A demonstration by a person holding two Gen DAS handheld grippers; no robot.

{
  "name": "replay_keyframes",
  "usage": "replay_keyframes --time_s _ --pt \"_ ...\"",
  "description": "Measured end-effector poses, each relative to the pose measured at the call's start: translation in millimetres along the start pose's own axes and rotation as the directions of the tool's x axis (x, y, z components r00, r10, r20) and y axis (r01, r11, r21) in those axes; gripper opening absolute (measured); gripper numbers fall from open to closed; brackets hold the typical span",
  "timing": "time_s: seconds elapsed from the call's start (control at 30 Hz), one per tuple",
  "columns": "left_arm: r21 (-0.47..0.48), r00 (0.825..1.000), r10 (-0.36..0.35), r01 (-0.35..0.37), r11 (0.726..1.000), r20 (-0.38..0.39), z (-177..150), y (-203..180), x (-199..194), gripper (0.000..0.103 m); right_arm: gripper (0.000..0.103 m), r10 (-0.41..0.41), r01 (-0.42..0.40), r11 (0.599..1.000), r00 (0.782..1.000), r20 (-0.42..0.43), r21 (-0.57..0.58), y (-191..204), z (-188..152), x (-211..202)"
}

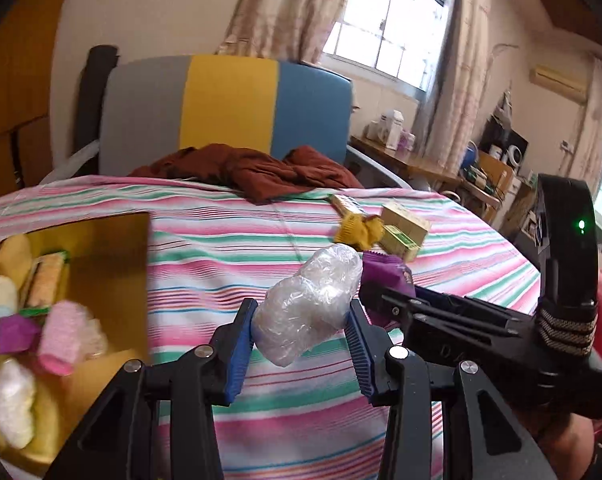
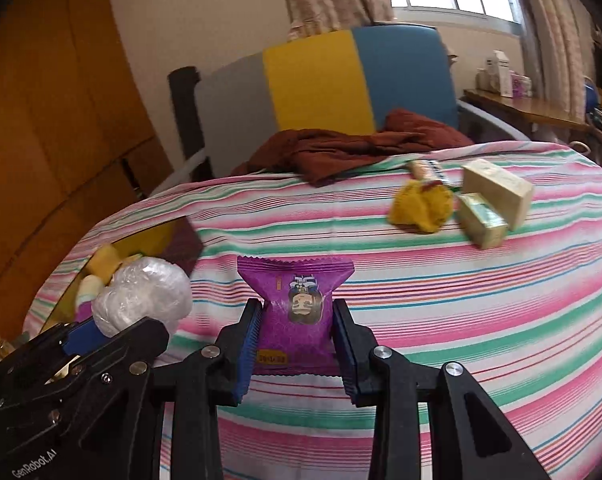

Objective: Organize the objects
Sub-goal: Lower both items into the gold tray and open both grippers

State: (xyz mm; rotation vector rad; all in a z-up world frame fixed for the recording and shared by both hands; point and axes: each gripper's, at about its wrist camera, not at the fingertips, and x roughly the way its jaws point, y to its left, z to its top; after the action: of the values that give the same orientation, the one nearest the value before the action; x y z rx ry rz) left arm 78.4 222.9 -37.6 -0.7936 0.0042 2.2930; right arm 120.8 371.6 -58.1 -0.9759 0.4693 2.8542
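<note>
Left gripper (image 1: pixel 301 336) is clamped on a clear plastic-wrapped bundle (image 1: pixel 309 304), centre of the left wrist view, above the striped bedsheet (image 1: pixel 221 248). Judged light, soft and crinkly, its film slippery; a hold across the thick middle, as now, suits it. Right gripper (image 2: pixel 295 336) grips a purple snack packet (image 2: pixel 297 304) by its side edges, centre of the right wrist view: light, pliable, contents likely crushable. The yellow box (image 1: pixel 113 248) with sorted items sits at left of frame
</note>
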Motion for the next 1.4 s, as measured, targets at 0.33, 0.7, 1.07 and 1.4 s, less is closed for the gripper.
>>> replay_keyframes --time_s 0.33,0.7,1.07,1.4 --pt "-0.162 0.987 0.162 -0.157 0.974 0.019 -2.1 89.9 -39.6 0.045 0.035 0.127 -0.134 0.983 0.99 -0.062 -0.127 82.0 16.5 26.5" --pt "-0.217 0.958 0.274 -0.285 0.934 -0.079 -25.4 150.8 -52.9 0.045 0.035 0.203 -0.232 0.954 0.966 -0.158 -0.193 151.2 23.5 71.1" --pt "-0.185 0.939 0.299 -0.329 0.926 -0.171 -42.8 157.5 -39.1 0.045 0.045 0.142 -0.173 0.965 0.977 -0.16 -0.199 155.7 28.9 83.3" --pt "-0.237 0.922 0.363 -0.386 0.891 -0.137 -46.0 159.3 -53.5 0.09 0.044 0.189 -0.201 0.967 0.978 -0.085 -0.156 135.8 32.0 50.8"
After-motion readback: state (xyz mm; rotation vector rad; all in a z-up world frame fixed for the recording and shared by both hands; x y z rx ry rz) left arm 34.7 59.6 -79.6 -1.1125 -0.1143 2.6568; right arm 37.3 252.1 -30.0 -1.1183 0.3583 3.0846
